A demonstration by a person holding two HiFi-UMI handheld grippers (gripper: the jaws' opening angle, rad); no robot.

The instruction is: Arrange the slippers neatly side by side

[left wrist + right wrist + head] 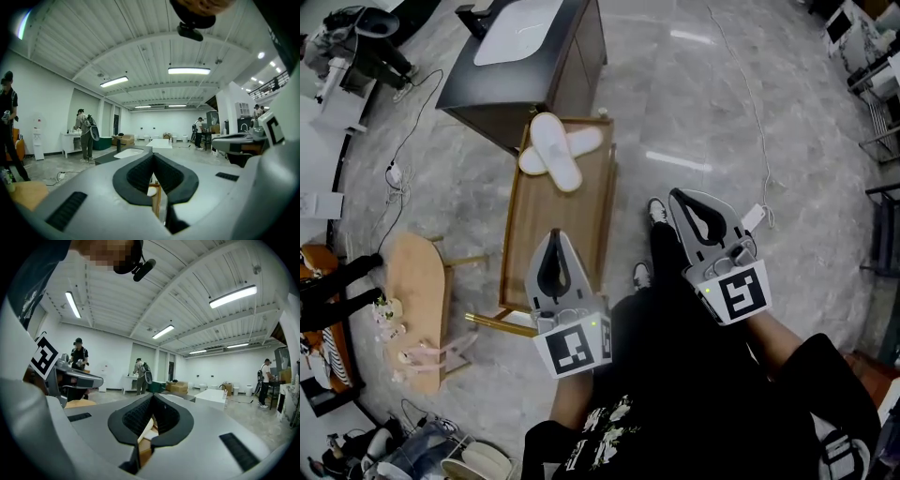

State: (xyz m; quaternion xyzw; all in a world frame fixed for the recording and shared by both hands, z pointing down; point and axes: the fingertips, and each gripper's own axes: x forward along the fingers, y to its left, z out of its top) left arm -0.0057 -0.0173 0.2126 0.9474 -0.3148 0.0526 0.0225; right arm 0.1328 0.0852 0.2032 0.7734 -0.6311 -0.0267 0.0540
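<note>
**Head view.** On the far end of the long wooden surface (pixel 546 246) lie the two white slippers (pixel 557 150), crossed in an X and touching. One runs near to far and seems to lie over the other, which angles off to the right.
- Your left gripper (pixel 554 236) hovers over the near half of the surface, jaws pressed together and empty, well short of the pair.
- Your right gripper (pixel 682 197) hangs off the right edge of the surface, above the floor, jaws likewise together with nothing in them.
- A dark cabinet (pixel 553 89) stands just beyond the slippers.

**Left gripper view.** The jaws are closed tip to tip. Through the notch beneath them you can see a sliver of white slipper and the wooden edge, far ahead.

**Right gripper view.** The jaws are closed here too, with nothing between them. A pale slipper edge and some wood show through the gap, not in reach.

**Handling, as a judgement.**
- They look like thin, open-back hotel slippers: very light, soft and floppy, and not fragile.
- The sole will likely droop if you lift it by one end, and it may skate on the smooth wood if you push it.
- Open the jaws first.
- Take the upper slipper by the rim of its sole near the heel, or pinch the band over the toes, which gives more to bite on.
- Clear that one before touching the one beneath.
</note>
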